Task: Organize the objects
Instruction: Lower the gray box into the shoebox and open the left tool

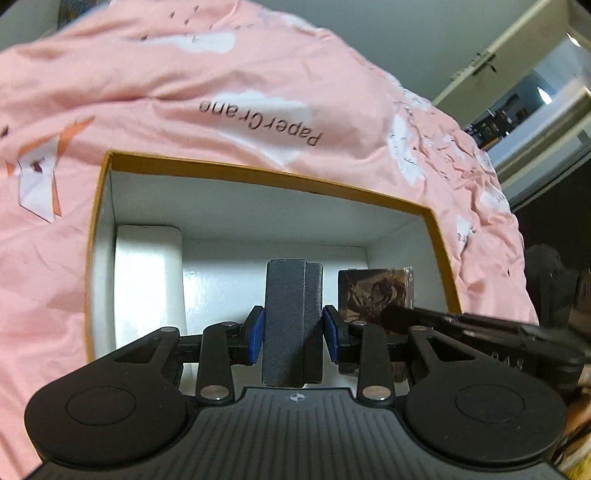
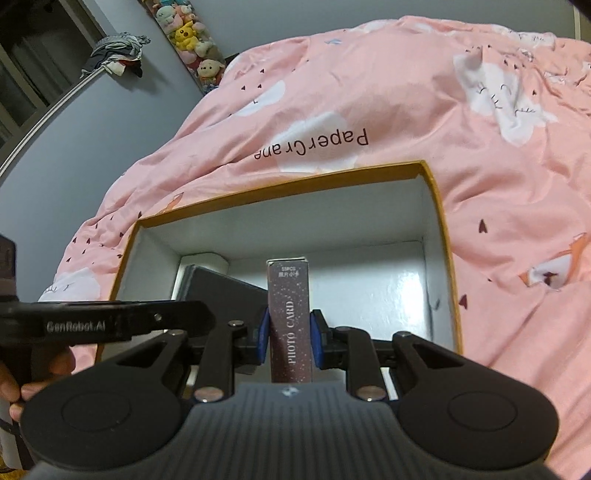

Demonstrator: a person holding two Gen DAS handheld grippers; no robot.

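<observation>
Both claws were loaded and hanging over the same box. The left claw (image 1: 293, 334) was clamped on a dark grey textured case (image 1: 291, 325), blue pads (image 1: 256, 335) pressing its two long sides, with the case standing on end between them. The right claw (image 2: 289, 338) was clamped on a slim maroon box printed "PHOTO CARD" (image 2: 290, 325), also held upright, narrow face toward the camera.

Under both sat an open cardboard box with an orange rim and white inside (image 1: 258, 173), resting on a bed covered by a pink duvet (image 1: 184, 92) with white clouds and "PaperCrane" lettering. Inside the cardboard box, along the left wall in the left wrist view, stood a white rounded block (image 1: 147, 280). Over on the right side of that view there was a small dark picture card case (image 1: 375, 293) with a sepia figure on it; going by the maroon edge, I couldn't rule out that it was the same photo card box seen from its broad face. The other tool's black arm (image 1: 480, 325) cut across in front of it.

From the right wrist view, the grey case (image 2: 225, 295) showed up as a dark slab just left of the maroon box, and a hand (image 2: 14, 387) gripped the left tool at the frame edge. Plush toys (image 2: 188, 33) were stacked along the wall far back.
</observation>
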